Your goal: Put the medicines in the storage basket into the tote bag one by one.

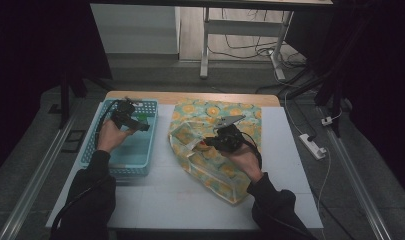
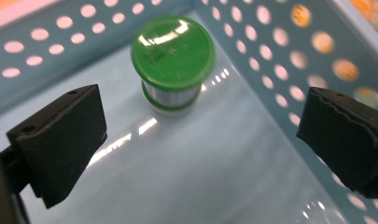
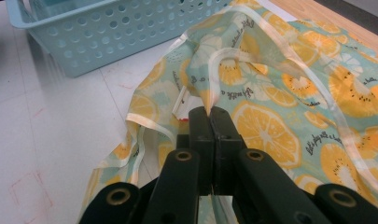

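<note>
My left gripper (image 2: 200, 135) hangs wide open over the green-capped jar (image 2: 173, 58) in the blue basket (image 1: 140, 150); my right gripper (image 3: 210, 114) is pinching the citrus-print bag (image 3: 280, 93).

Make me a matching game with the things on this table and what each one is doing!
Things:
1. round green-lidded jar
2. citrus-print fabric bag
3. left gripper
4. right gripper

States:
A. shut on fabric
B. open
C. standing inside the light blue perforated plastic basket
D. lying on the white table

Pairs: 1-C, 2-D, 3-B, 4-A
</note>
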Demonstrator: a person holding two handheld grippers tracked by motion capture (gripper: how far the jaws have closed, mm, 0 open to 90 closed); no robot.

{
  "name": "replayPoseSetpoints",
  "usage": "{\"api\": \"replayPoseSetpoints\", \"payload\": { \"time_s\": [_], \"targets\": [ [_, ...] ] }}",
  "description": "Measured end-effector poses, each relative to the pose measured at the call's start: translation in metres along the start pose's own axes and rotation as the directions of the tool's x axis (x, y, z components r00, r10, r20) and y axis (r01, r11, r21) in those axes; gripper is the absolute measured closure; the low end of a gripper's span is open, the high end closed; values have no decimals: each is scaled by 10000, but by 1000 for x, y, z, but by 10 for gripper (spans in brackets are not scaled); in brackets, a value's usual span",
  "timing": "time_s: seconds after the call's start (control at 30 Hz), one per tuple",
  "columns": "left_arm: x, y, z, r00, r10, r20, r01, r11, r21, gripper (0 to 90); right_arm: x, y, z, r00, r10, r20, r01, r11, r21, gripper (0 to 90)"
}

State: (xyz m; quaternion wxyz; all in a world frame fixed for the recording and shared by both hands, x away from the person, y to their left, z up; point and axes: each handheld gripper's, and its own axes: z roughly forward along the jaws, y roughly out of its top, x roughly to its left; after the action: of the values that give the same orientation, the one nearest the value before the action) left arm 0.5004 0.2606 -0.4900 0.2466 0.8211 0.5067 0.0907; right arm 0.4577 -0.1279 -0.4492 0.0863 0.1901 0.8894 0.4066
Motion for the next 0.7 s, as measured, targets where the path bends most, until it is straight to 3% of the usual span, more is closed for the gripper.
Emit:
{"api": "replayPoseSetpoints", "payload": {
  "time_s": [0.17,0.3,0.4,0.57,0.7],
  "targets": [
    [1,-9,-15,10000,87,32,-88,9994,340,8,0,1,-1,10000,10,16,-10,10000,-32,896],
    [7,-5,-23,10000,-13,34,13,10000,32,11,1,1,0,10000,0,9,0,10000,-35,896],
    [12,3,-18,9995,-293,149,294,9995,-62,14,1,1,1,10000,-19,-7,19,10000,0,896],
    [13,21,-2,9996,-291,16,291,9996,52,26,0,0,1,10000,36,-13,-36,10000,-34,897],
    [9,32,9,9981,-77,-608,88,9998,183,84,0,0,0,10000,29,-24,-29,10000,-32,897]
  ]
}}
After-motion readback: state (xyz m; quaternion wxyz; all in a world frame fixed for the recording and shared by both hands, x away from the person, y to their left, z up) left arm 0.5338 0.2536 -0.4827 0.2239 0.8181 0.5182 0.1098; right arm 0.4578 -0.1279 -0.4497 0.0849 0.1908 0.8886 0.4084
